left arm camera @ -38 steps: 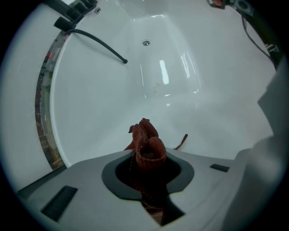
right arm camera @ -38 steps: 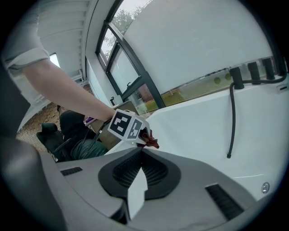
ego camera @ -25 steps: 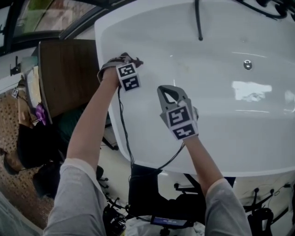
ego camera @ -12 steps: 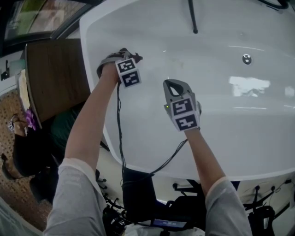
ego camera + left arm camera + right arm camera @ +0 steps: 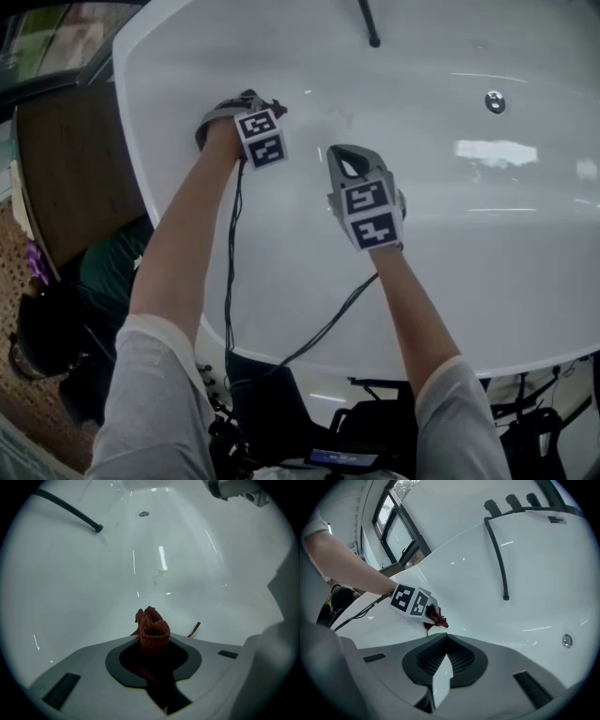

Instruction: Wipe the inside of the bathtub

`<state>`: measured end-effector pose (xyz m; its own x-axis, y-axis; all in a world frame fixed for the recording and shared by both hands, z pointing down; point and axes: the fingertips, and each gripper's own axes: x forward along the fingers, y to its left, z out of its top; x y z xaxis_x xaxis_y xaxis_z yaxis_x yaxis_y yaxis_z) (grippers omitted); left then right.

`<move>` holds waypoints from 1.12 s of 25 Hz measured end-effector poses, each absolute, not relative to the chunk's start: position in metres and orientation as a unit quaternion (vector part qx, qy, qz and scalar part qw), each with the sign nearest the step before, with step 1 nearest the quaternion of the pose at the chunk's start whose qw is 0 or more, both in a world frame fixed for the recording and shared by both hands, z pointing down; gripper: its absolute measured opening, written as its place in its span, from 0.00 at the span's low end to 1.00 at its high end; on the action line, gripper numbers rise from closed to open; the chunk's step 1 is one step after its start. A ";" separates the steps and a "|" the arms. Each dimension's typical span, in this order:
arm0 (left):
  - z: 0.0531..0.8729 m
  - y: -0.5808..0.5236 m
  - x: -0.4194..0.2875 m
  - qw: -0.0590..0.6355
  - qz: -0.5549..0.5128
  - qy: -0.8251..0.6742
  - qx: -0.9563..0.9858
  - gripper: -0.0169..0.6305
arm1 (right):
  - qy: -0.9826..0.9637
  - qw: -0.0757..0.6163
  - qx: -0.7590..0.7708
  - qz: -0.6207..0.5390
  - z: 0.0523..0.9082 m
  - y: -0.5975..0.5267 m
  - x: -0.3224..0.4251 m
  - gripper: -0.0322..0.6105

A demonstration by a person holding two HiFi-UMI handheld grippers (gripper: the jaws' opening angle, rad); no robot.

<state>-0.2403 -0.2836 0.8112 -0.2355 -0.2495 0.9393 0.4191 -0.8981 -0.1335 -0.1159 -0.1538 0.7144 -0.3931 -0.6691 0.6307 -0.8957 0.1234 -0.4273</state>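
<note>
Both forearms reach over the near rim of the bathtub (image 5: 281, 349) into the basin. The right gripper (image 5: 446, 640) hovers mid-slope, jaws closed on nothing. Just beyond, to its left, the left gripper (image 5: 253, 101) clamps a bunched dark red cloth (image 5: 152, 632) close to the side wall. Bare white floor runs on to the drain (image 5: 494, 101) and the black hose (image 5: 367, 23).

There is one tub (image 5: 525, 281). There are two grippers: the left gripper (image 5: 152, 641) and the right gripper (image 5: 446, 641). Each one has one cube (image 5: 262, 137), so that makes two. There is one cloth (image 5: 152, 632), pinched in the left gripper. One hose (image 5: 65, 509) hangs past both grippers. One drain (image 5: 494, 101) sits beyond the right gripper. Three knobs (image 5: 512, 501) stand past the hose.
</note>
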 end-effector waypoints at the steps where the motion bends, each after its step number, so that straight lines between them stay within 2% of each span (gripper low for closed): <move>1: 0.819 -0.283 -0.238 0.214 -0.782 -0.074 -0.581 0.16 | -0.734 0.145 0.533 0.396 0.720 -0.155 -0.114 0.06; 23: 0.969 -0.241 -0.197 0.195 -0.779 -0.122 -0.584 0.16 | -0.713 0.174 0.538 0.414 0.809 -0.150 -0.080 0.06; 28: 0.984 -0.245 -0.180 0.160 -0.768 -0.092 -0.613 0.16 | -0.706 0.181 0.544 0.416 0.824 -0.147 -0.064 0.06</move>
<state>-0.1797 -0.2453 0.9843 -0.1965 -0.1316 0.9716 0.3584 -0.9320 -0.0537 -0.0636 -0.1468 0.8244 -0.3417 -0.6178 0.7082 -0.9187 0.0610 -0.3902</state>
